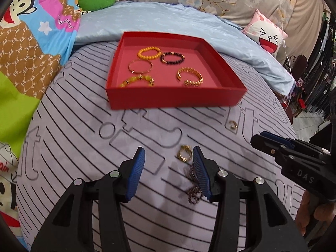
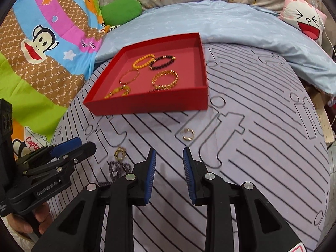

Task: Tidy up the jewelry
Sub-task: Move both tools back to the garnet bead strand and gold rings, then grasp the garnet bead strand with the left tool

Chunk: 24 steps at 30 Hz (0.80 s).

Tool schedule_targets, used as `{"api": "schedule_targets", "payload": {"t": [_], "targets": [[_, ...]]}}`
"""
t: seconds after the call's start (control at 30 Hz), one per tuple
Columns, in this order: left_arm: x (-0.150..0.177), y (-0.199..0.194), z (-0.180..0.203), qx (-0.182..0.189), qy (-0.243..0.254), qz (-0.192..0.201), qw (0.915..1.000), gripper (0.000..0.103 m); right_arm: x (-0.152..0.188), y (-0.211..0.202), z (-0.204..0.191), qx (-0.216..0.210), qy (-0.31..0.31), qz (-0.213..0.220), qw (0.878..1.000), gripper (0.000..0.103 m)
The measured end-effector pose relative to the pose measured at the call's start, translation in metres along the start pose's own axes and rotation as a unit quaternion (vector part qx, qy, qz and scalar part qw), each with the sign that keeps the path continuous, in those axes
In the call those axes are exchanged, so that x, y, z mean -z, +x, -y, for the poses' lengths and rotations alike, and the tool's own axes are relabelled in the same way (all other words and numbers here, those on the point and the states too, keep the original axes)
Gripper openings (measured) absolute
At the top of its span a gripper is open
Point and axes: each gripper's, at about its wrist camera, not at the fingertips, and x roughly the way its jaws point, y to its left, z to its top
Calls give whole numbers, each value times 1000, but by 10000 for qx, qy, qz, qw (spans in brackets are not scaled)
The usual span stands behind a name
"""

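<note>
Bedroom scene, striped lilac bedsheet (image 1: 84, 126) as work surface, cartoon quilt and pillows behind.

Left gripper (image 1: 169, 161): jaws apart, nothing between the pads, tilted down at the sheet. Its right fingertip (image 1: 197, 157) sits just beside a small gold ring (image 1: 184, 155); ring is not inside the gap, slightly off to the right side. A dark beaded chain (image 1: 194, 191) lies on the sheet by that same finger, partly hidden by it.

Right gripper (image 2: 169, 157): jaws apart but narrower, empty, also pitched down. A second gold ring (image 2: 187, 134), open-band type, lies ahead of it and a bit right, near but not touched.

Farther out: red box (image 1: 174, 98), shallow, open, on the sheet. Inside: orange bead bracelet (image 1: 149, 53), dark bead bracelet (image 1: 172, 58), thin gold bangle (image 1: 140, 66), gold link cuff (image 1: 190, 76), yellow-green bracelet (image 1: 137, 80), all clustered left of centre, right part bare.

Step, judged: approach for pickup of the loose pieces; bracelets look done, two rings and chain left outside.

Next move, judged: left needs a small sideways shift to straddle its ring, then descend and close. Rings are small and flat on soft fabric, so the pads may pinch sheet or skid the ring. Right needs to reach forward to its ring. Then carry to box.
</note>
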Motion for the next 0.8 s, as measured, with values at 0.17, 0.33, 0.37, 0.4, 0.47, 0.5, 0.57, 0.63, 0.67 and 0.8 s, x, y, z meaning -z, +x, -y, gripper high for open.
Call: {"api": "schedule_targets", "payload": {"t": [0.17, 0.33, 0.37, 0.4, 0.47, 0.5, 0.57, 0.63, 0.67, 0.8], "targets": [[12, 5, 0, -3, -120, -167, 9998, 46, 14, 1, 6, 20, 80, -101, 9999, 27], [11, 11, -3, -106, -169, -248, 9995, 46, 20, 0, 9, 30, 106, -112, 9999, 27], [12, 15, -2, -90, -129, -310, 9994, 46, 20, 0, 9, 31, 112, -113, 9999, 27], [13, 17, 0, -83, -106, -349, 9993, 46, 21, 1, 10, 23, 119, -119, 9999, 27], [16, 22, 5, -49, -37, -414, 9991, 46, 21, 1, 10, 14, 122, -131, 9998, 27], [17, 23, 8, -22, -14, -425, 9991, 46, 22, 2, 10, 6, 119, -139, 9998, 27], [18, 23, 15, 60, 59, -447, 9990, 46, 24, 2, 9, -5, 108, -145, 9998, 27], [21, 23, 23, 147, 177, -471, 9986, 46, 24, 2, 10, -14, 111, -151, 9998, 27], [22, 24, 27, 166, 227, -482, 9984, 46, 24, 2, 10, -17, 117, -151, 9998, 27], [30, 22, 37, 238, 320, -521, 9978, 46, 25, 0, 13, 17, 135, -127, 9998, 27]]}}
